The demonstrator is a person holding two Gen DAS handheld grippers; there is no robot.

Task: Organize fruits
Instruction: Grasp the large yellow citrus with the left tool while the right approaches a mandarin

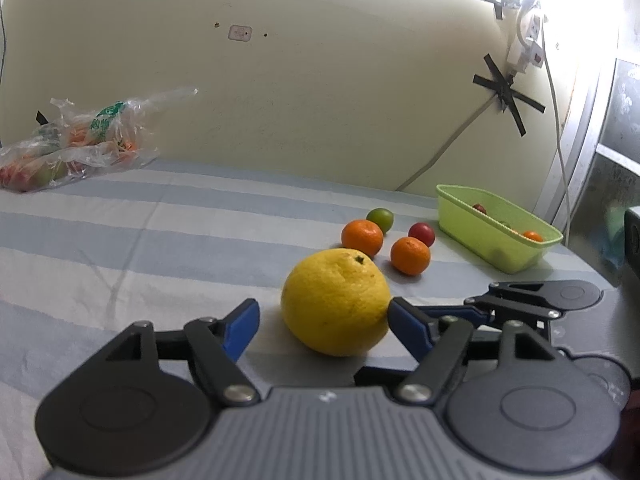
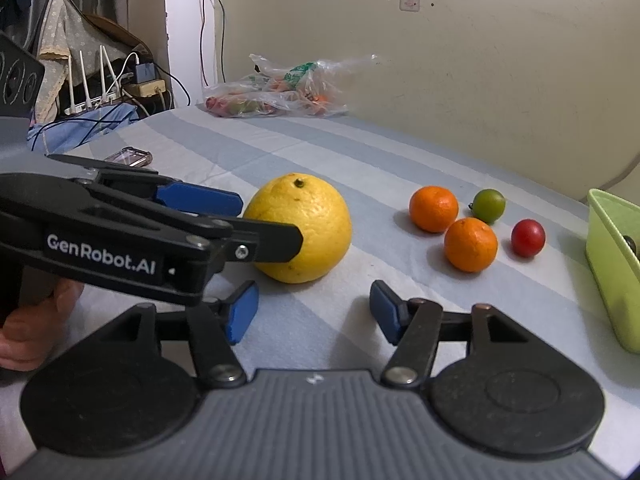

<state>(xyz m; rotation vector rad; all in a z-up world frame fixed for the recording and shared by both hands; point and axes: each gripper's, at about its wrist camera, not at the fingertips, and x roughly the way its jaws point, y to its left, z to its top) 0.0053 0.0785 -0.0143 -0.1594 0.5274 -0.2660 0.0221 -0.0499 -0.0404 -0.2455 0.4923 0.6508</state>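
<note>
A large yellow citrus (image 1: 335, 302) rests on the striped cloth between the open fingers of my left gripper (image 1: 322, 322); its right pad touches the fruit, the left pad stands apart. In the right wrist view the citrus (image 2: 308, 224) sits ahead, with the left gripper (image 2: 264, 220) around it from the left. My right gripper (image 2: 312, 316) is open and empty, just short of the citrus. Two tangerines (image 1: 362, 237) (image 1: 410, 256), a green fruit (image 1: 380, 219) and a red fruit (image 1: 421, 233) lie beyond. A green basket (image 1: 472, 220) holds several small fruits.
A plastic bag of fruit (image 1: 68, 144) lies at the far left by the wall. A cable (image 1: 444, 150) hangs down the wall behind the basket. A phone (image 2: 128, 157) lies near the cloth's left edge; routers and cables stand beyond it.
</note>
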